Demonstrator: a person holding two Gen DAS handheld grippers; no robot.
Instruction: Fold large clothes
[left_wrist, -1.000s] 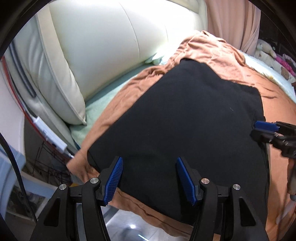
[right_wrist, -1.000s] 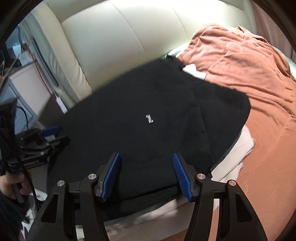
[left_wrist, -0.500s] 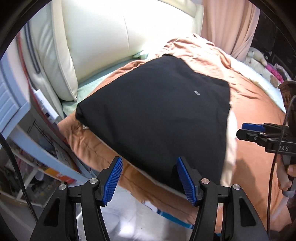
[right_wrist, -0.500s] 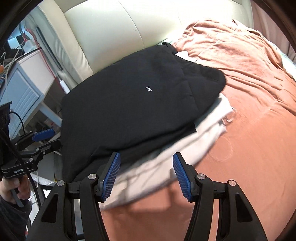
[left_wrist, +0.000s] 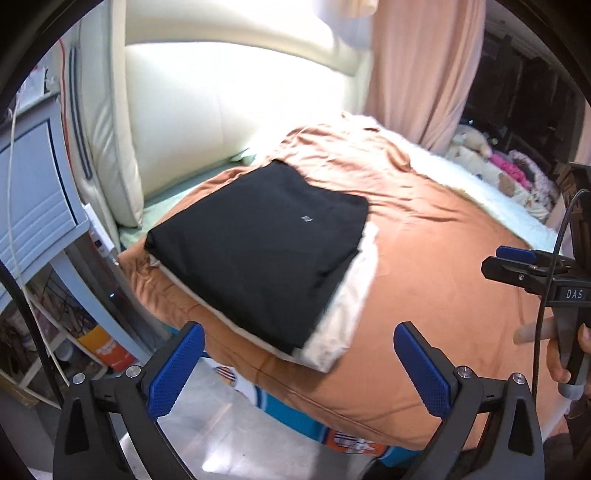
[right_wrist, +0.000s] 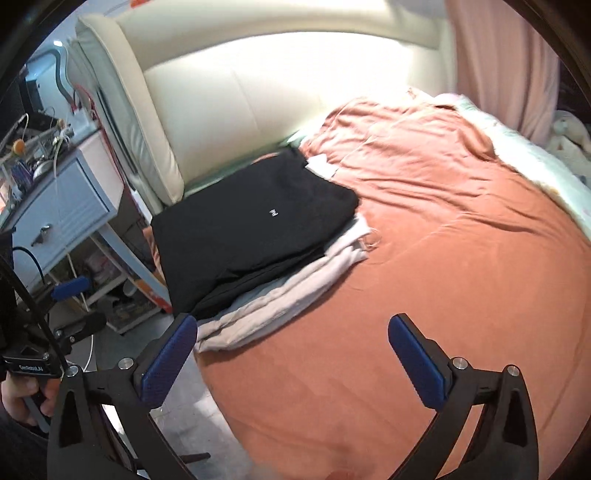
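Perhaps two folded garments (left_wrist: 258, 254), stacked.

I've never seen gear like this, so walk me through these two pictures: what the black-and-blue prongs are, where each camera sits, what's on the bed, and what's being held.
There is no robot: a person holds a two-finger claw in each hand, with a camera on each looking along its fingers. One picture looks out from the left claw, the other from the right claw. On the orange bedspread lies a folded black garment stacked on a folded pale garment. Both claws' jaws are opening with nothing between them, so nothing is held.
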